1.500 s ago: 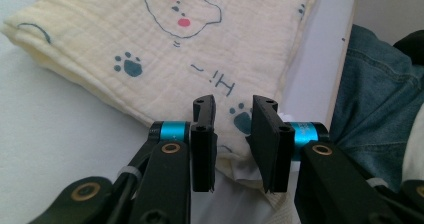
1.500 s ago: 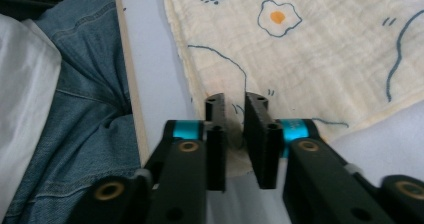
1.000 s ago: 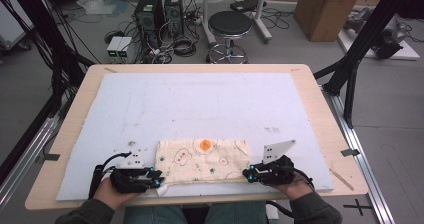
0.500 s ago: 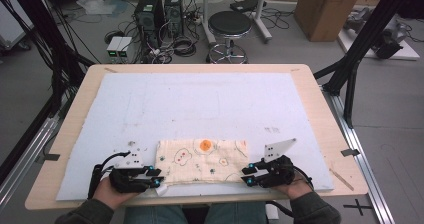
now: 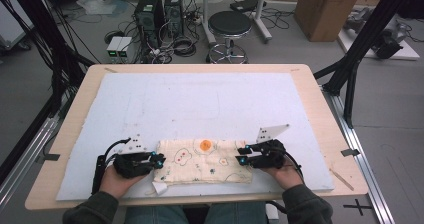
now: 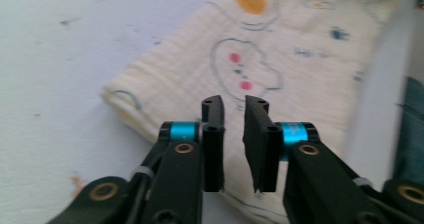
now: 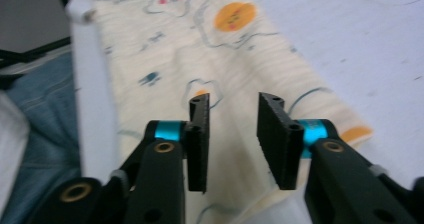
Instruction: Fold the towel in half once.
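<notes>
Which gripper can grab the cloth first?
Probably the left gripper: its jaws sit narrowly apart right over the folded cloth edge. The right gripper is also over the cloth, jaws wider, so it's close.

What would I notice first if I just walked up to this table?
Probably the cream cloth with cartoon drawings and an orange sun face, lying folded at the near edge of the white mat. At each end of it sits a black gripper, the left gripper and the right gripper, both with jaws open over the cloth.
</notes>
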{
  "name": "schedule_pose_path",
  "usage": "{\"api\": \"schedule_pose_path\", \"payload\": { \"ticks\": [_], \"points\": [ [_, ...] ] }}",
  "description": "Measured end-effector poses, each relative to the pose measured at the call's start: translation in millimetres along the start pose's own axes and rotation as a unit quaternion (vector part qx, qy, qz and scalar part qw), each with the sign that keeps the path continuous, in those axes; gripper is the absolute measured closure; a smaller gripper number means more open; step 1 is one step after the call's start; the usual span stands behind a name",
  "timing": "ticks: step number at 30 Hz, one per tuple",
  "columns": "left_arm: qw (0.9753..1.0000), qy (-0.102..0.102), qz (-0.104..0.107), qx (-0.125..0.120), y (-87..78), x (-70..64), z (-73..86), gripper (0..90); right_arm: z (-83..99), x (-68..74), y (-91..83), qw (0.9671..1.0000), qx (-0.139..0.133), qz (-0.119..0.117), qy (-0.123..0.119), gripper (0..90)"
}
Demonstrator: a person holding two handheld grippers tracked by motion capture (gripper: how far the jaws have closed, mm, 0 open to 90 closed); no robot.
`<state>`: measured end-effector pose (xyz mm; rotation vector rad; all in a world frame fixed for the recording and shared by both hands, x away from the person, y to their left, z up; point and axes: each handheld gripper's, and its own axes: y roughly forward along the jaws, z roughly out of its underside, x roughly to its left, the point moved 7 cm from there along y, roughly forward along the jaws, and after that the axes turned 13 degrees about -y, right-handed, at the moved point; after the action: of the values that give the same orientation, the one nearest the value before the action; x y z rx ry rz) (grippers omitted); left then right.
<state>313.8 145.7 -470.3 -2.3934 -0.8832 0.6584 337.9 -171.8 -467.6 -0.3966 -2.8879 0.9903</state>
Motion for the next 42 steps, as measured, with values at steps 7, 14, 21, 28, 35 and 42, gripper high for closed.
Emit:
{"api": "schedule_pose_path", "payload": {
  "ticks": [7,14,21,28,35,42],
  "points": [
    [0.9988,-0.029,-0.035,-0.017,21.3,21.6,-17.8,85.1,-7.0,-26.2,18.5,0.9991,0.018,0.038,0.009,79.8],
    [0.9984,-0.037,-0.04,0.012,27.9,31.3,-12.2,84.2,2.3,-36.5,24.7,0.997,0.052,0.054,0.019,81.0],
    [0.9985,-0.035,-0.039,0.018,27.2,31.3,-10.6,84.1,12.0,-38.2,20.8,0.9963,0.056,0.06,0.026,80.9],
    [0.9987,-0.031,-0.038,0.014,26.9,31.6,-9.6,84.0,18.3,-38.7,13.6,0.9964,0.046,0.066,0.028,80.7],
    [0.999,-0.023,-0.036,0.013,26.9,31.4,-9.4,83.6,18.8,-38.9,13.3,0.9968,0.04,0.058,0.036,78.3],
    [0.9994,-0.029,-0.018,0.009,24.6,27.2,-11.2,72.9,14.8,-36.0,10.8,0.9972,0.024,0.057,0.043,70.1]
  ]
}}
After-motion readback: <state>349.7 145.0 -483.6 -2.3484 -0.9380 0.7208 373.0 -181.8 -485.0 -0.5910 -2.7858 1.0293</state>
